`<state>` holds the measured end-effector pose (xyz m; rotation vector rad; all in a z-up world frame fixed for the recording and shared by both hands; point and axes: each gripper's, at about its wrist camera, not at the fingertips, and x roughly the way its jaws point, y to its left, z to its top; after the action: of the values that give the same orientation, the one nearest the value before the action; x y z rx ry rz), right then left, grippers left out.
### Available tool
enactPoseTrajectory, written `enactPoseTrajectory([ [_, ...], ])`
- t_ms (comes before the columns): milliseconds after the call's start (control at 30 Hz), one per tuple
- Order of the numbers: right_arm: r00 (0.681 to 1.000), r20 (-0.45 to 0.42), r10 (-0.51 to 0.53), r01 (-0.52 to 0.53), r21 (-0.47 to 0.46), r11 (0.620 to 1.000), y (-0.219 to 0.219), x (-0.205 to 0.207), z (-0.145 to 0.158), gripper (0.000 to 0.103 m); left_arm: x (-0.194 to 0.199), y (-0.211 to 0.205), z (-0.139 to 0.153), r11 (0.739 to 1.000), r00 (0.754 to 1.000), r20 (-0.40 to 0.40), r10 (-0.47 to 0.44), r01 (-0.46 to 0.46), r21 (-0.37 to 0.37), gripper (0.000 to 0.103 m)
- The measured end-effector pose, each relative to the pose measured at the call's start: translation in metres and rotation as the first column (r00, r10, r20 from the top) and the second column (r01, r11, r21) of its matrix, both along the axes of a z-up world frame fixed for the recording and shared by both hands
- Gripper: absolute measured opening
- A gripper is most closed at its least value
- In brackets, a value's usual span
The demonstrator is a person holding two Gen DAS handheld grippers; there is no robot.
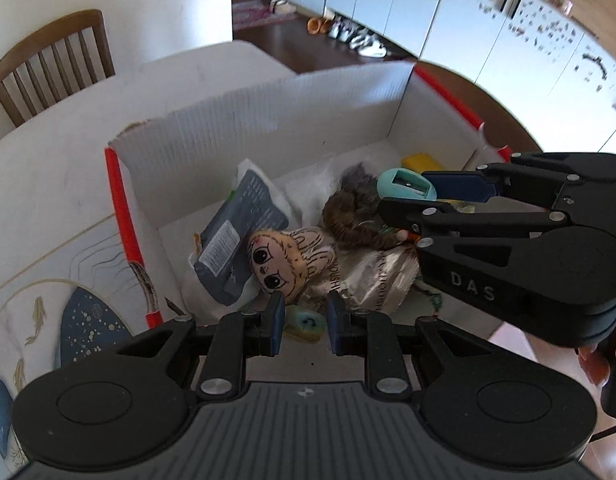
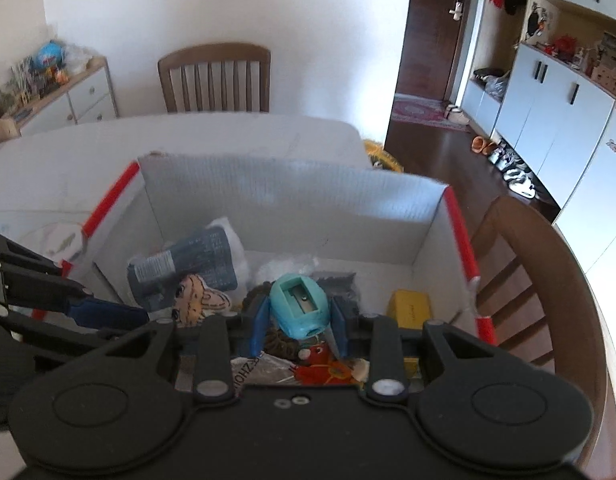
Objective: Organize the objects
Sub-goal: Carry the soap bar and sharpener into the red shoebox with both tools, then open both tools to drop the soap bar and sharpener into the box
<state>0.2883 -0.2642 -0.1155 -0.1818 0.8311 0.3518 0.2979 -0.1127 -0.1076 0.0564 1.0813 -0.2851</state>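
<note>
A white cardboard box [image 1: 267, 120] with red edges [image 2: 291, 196] holds several things: a grey packet [image 1: 239, 236], a cloth doll face [image 1: 283, 264], a brown furry toy [image 1: 348, 216] and a yellow block [image 2: 410, 306]. My right gripper [image 2: 297, 320] is shut on a teal pencil sharpener [image 2: 299, 306] and holds it above the box contents; it also shows in the left wrist view [image 1: 406, 186]. My left gripper [image 1: 303, 324] is open and empty, low over the near side of the box above a small pale blue-green object [image 1: 305, 324].
The box stands on a white table [image 1: 47, 184] with a fish-pattern mat [image 1: 47, 312] to its left. Wooden chairs [image 2: 215, 76] stand behind the table and at the right [image 2: 520, 280]. White cabinets and shoes line the far right.
</note>
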Motion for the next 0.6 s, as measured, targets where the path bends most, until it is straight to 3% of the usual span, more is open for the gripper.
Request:
enactPoseTrajectory([
  [300,0.997,-0.064,0.033,-0.035,-0.036,0.999,0.003,0.005,-0.015,0.031,0.009,-0.002,-0.012,1.0,1.0,-0.025,0.009,-0.009,0.018,0.021],
  [600,0.997,-0.073,0.04,-0.041,-0.018,0.999,-0.004,0.007,-0.014,0.033,0.009,-0.004,-0.013,1.0,1.0,-0.018,0.021,-0.02,0.022,0.021],
])
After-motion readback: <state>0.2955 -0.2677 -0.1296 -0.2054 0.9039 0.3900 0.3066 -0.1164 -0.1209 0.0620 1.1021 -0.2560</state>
